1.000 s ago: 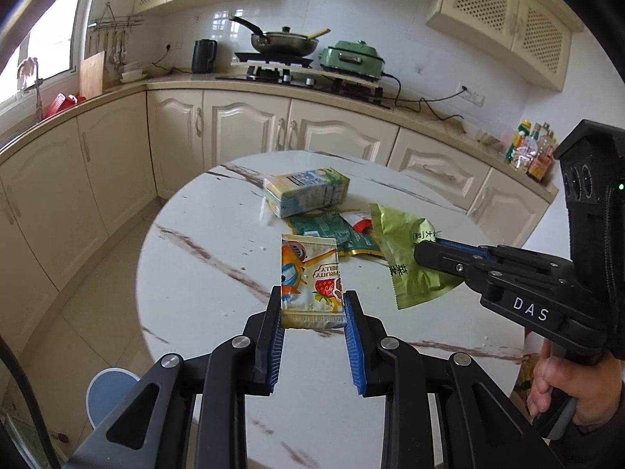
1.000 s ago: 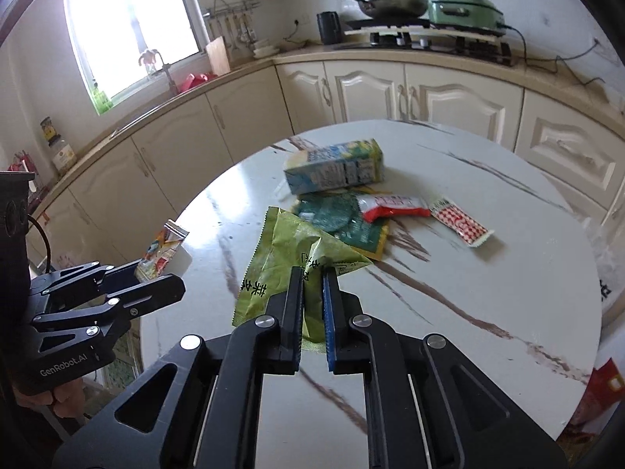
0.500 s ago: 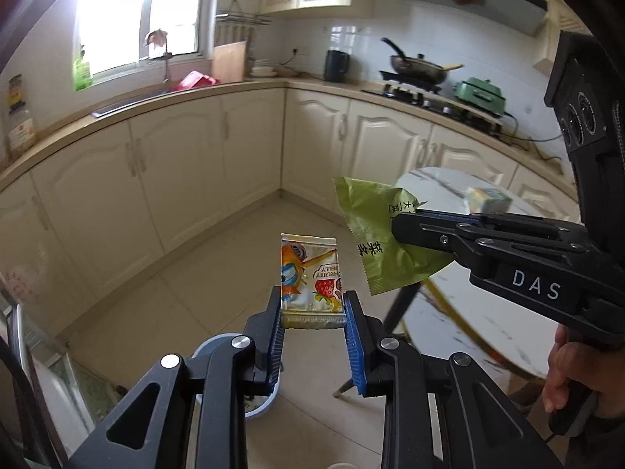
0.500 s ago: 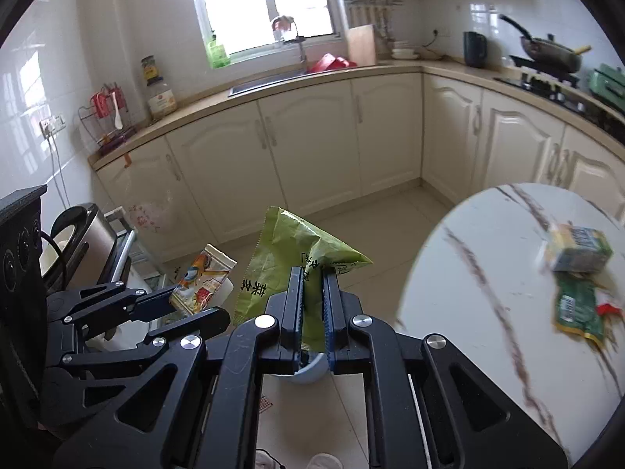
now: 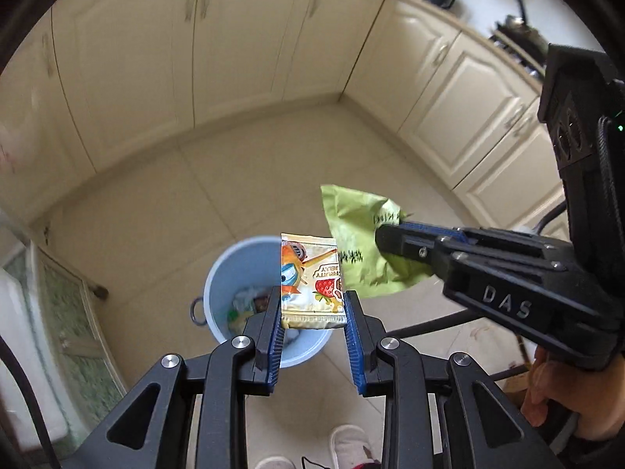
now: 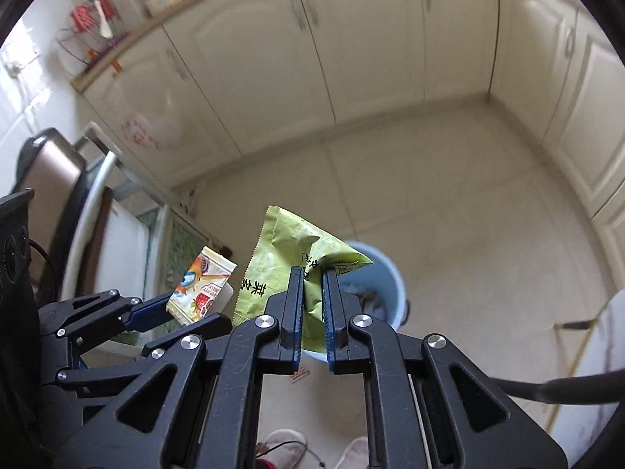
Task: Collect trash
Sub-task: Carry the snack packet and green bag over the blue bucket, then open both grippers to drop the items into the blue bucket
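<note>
Your right gripper (image 5: 384, 239), stamped "DAS", is clamped on the crumpled green snack bag (image 6: 285, 269) with dark Chinese characters; your left gripper (image 5: 312, 312) pinches the small jelly sachet (image 5: 310, 281) marked "FRUITY JELLY", with a cartoon figure and a strawberry. A second ago both wrappers hung over the marble table; now they hang above the pale blue trash bin (image 5: 222, 273) on the tiled floor, the bag just right of the sachet. Trash already lies in the bin.

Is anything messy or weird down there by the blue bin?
Nothing really stands out. The blue bin stands upright on the floor with rubbish inside. The left gripper holds a jelly packet and the right gripper a crumpled green wrapper, both over it.
</note>
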### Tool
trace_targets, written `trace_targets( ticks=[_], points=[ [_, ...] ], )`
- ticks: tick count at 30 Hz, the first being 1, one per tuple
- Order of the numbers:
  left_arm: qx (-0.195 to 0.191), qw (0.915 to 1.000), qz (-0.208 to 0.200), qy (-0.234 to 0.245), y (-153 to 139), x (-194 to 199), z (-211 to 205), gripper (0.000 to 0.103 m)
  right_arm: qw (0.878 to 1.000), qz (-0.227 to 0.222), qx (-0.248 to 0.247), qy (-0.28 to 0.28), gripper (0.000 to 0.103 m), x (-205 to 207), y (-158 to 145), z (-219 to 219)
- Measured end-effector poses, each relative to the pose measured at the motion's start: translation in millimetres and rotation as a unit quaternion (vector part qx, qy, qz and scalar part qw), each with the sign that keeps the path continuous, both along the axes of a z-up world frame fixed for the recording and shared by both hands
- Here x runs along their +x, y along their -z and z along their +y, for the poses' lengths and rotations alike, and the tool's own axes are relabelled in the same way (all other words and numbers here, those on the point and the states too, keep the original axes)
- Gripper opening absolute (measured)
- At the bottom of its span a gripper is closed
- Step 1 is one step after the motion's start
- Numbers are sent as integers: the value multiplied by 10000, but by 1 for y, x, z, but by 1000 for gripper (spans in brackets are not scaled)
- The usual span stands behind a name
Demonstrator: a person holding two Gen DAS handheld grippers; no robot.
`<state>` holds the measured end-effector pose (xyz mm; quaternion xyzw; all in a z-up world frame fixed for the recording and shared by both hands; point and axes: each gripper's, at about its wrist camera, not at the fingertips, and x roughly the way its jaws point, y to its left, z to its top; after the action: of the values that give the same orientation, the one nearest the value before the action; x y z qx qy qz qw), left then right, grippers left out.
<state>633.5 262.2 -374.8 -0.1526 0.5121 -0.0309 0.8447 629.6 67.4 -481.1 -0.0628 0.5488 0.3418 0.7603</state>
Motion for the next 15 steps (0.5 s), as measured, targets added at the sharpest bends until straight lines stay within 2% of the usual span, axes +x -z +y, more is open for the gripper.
trace_targets(
  ticks=[2, 4, 6, 8, 10, 11, 15],
  points=[
    [-221, 9989, 410, 39, 41, 18, 7, 24, 9991, 362, -200, -13, 10, 11, 46, 13],
    [-149, 9966, 810, -22, 77, 31, 10, 24, 9967, 736, -354, -10, 10, 18, 89, 21],
    [-148, 9942, 1069, -17, 108, 42, 10, 24, 9942, 984, -443, -14, 10, 25, 126, 28],
    [-334, 9911, 1285, -67, 137, 55, 8, 24, 9924, 1140, -457, 66, 11, 33, 155, 31],
    [-333, 9889, 1446, -68, 159, 66, 9, 25, 9904, 1311, -360, 234, 23, 38, 179, 29],
    [-393, 9875, 1527, -65, 169, 79, 9, 25, 9888, 1404, -393, 311, 36, 42, 191, 27],
    [-324, 9837, 1764, -104, 198, 108, 3, 25, 9846, 1618, -474, 461, 44, 53, 218, 20]
  ],
)
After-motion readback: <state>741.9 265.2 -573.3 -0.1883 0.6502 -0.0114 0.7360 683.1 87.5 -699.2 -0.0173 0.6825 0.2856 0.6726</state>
